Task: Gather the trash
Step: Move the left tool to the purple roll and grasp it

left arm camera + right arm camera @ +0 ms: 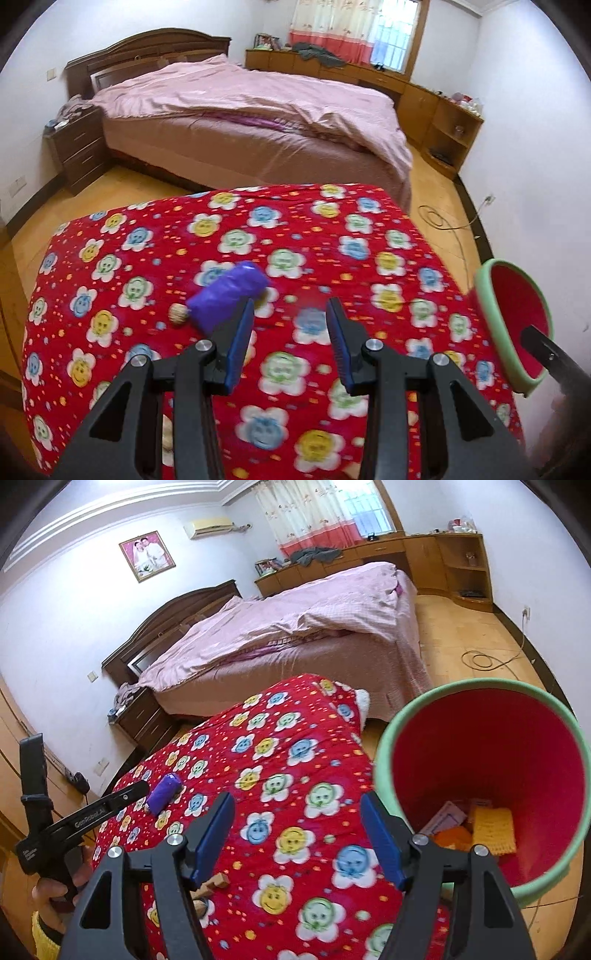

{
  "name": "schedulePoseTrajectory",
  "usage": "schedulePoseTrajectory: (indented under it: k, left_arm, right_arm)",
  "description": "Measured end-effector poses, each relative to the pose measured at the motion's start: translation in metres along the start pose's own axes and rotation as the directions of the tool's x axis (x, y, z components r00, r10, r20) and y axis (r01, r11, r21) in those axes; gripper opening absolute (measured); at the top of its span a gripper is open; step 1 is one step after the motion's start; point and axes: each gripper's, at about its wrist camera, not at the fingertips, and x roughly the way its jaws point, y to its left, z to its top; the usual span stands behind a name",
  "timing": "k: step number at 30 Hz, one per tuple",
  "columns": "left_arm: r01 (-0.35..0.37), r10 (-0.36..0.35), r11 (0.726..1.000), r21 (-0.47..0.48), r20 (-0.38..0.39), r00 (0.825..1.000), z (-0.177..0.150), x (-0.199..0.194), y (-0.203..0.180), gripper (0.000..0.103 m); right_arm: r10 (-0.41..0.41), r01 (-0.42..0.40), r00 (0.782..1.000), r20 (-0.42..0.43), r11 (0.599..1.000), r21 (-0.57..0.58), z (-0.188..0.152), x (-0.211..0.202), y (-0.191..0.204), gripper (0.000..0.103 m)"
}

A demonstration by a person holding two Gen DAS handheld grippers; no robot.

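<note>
Left gripper (291, 308) over desk under red blanket with smiley flowers (369, 236), jaws apart, nothing between them. Purple bag (225, 295) lies on blanket just beyond left blue pad (238, 343), small beige ball (178, 314) beside it. At right edge, green-rimmed red bin (511, 321), tilted, mouth toward camera; dark bar reaches into it, whether gripped cannot tell. Behind: bed with pink cover (240, 103), dark nightstand (79, 147), wooden cabinets (417, 99) below curtained window (354, 29), cable (443, 221) on wood floor.

Red flower-patterned blanket (258, 236), purple bundle (225, 299) (glossy), green-rimmed red bin (480, 760)
</note>
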Motion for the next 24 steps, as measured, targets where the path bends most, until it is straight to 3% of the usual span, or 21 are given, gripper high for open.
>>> schedulePoseTrajectory:
  k: [14,20,24]
  left_arm:
    - [-0.071,0.075,0.996,0.048,-0.092,0.993,0.015,0.060,0.038,0.047]
    - [-0.035,0.039,0.999,0.026,-0.164,0.986,0.012,0.084,0.044,0.047]
    - [-0.040,0.046,0.998,0.046,-0.142,0.989,0.011,0.084,0.040,0.047]
  right_arm:
    - [-0.006,0.007,0.998,-0.066,1.000,0.026,0.000,0.052,0.008,0.073]
    - [-0.003,0.006,0.995,-0.096,0.999,0.038,-0.003,0.066,0.007,0.073]
    - [0.000,0.005,0.994,-0.108,0.999,0.045,-0.005,0.071,0.006,0.073]
